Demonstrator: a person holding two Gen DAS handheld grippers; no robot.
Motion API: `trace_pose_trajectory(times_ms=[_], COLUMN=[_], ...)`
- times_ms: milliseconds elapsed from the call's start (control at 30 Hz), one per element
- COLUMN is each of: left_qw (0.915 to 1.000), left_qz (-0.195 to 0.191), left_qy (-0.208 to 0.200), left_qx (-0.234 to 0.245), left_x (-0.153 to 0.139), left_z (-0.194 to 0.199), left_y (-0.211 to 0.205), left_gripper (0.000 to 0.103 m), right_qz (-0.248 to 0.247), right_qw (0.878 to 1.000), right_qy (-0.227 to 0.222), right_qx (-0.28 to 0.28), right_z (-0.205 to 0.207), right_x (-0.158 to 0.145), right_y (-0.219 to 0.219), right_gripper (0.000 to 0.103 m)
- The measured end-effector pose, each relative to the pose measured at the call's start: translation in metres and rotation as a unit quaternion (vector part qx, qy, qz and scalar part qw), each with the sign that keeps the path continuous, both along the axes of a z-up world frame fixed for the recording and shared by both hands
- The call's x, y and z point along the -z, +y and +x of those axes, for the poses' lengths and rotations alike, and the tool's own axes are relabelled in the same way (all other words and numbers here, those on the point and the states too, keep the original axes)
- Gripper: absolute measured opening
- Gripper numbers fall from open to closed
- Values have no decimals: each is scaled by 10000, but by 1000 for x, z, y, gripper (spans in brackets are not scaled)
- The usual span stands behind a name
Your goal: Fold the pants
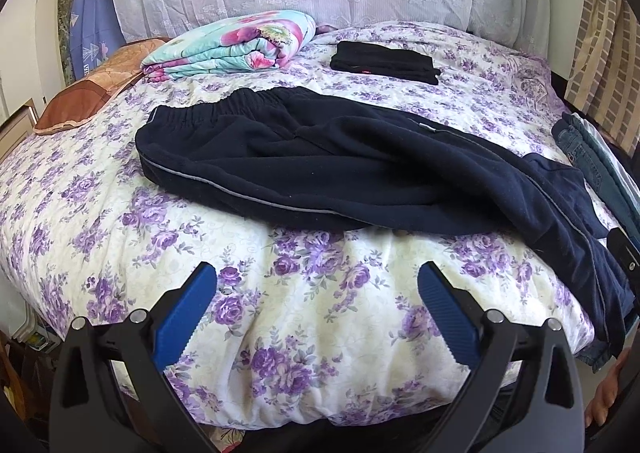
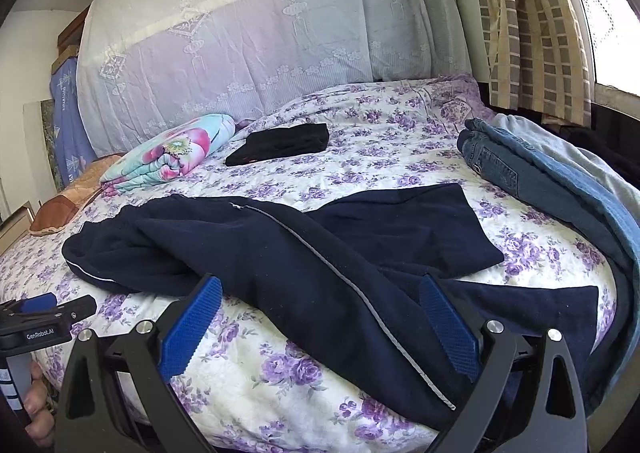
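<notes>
Left wrist view: the left tool (image 1: pixel 316 285) hangs over the near edge of the bed (image 1: pixel 280 317), blue pads spread wide, nothing between them. Right wrist view: the right tool (image 2: pixel 320 297) is likewise spread, empty, its tips above the near leg of the navy pants (image 2: pixel 304 253). A hand (image 2: pixel 38 409) grips the left tool's handle at the lower left margin. The pants lie unfolded across the middle of the floral bedspread, elastic waistband (image 1: pixel 224 109) toward the left side, legs splayed to the right, one running off the near right edge; a grey stripe follows each side seam. Jeans (image 2: pixel 520 181) are heaped on the right edge. Farther back lie a folded black garment (image 1: pixel 384 63) and a folded floral quilt (image 1: pixel 232 45), with a brown pillow (image 1: pixel 88 93) at the far left corner.
</notes>
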State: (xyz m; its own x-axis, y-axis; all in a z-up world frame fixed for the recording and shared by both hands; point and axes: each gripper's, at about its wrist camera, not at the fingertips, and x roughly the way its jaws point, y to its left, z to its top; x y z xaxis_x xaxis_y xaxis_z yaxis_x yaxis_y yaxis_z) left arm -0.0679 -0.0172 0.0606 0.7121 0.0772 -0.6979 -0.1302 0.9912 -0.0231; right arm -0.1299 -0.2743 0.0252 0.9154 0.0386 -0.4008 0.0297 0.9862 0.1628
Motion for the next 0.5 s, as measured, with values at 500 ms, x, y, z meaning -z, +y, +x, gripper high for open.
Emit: trace_pose_trajectory(times_ms=[500], left_qw=[10000], left_qz=[-41], left_qy=[-17], left_qx=[18], left_x=[9], left_z=[-2], left_y=[11], left_gripper=[99], right_qz=[68], right_qw=[9998], right_qy=[158], right_qx=[25], right_z=[2], right_x=[5], right_y=[-4], right_gripper=[99])
